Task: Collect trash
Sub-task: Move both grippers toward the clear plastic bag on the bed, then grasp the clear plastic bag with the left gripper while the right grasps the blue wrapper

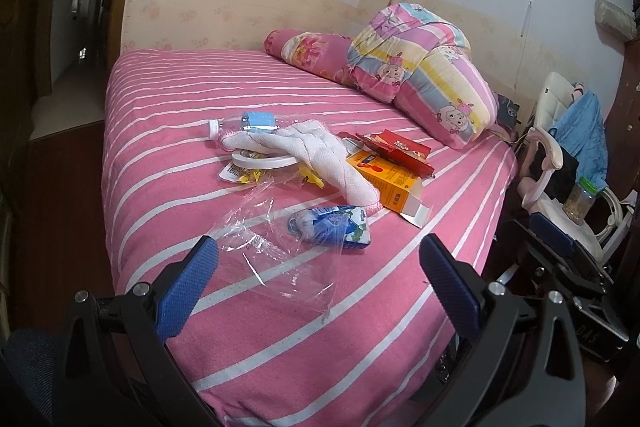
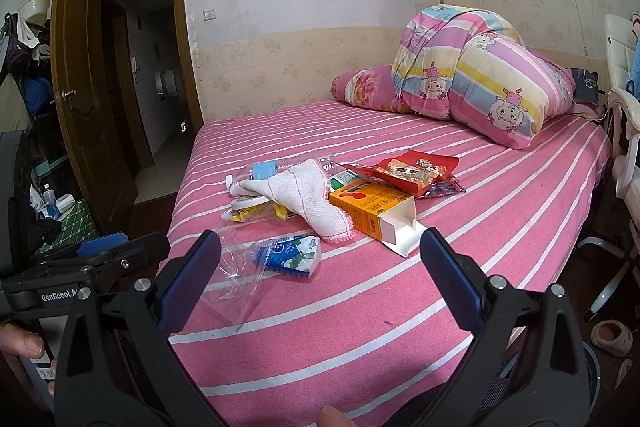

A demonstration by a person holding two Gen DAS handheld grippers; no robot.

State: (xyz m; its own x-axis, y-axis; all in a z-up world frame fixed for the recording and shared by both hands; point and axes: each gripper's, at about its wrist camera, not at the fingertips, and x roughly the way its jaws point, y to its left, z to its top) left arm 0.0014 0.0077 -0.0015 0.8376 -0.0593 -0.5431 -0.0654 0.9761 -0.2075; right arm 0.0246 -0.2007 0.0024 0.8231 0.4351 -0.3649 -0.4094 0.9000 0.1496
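Trash lies in the middle of a pink striped bed [image 1: 280, 327] [image 2: 360, 327]. Nearest me is a clear plastic bag [image 1: 264, 259] [image 2: 236, 279] and a blue and white wrapper [image 1: 332, 227] [image 2: 292, 253]. Behind them lie an orange carton [image 1: 392, 183] [image 2: 372, 211], a red snack packet [image 1: 400, 149] [image 2: 416, 169], a white cloth [image 1: 320, 155] [image 2: 304, 195], a plastic bottle with a blue label [image 1: 248, 123] [image 2: 260, 171], a tape roll [image 1: 264, 161] and yellow wrappers [image 1: 248, 177] [image 2: 256, 213]. My left gripper [image 1: 318, 263] and right gripper [image 2: 320, 255] are open and empty, above the bed's near edge.
A folded quilt [image 1: 432, 71] [image 2: 480, 75] and a pink pillow [image 1: 308, 51] [image 2: 368, 87] lie at the bed's far side. A chair with clothes and a jar [image 1: 580, 203] stands at the right. An open door [image 2: 88, 99] and clutter are on the left.
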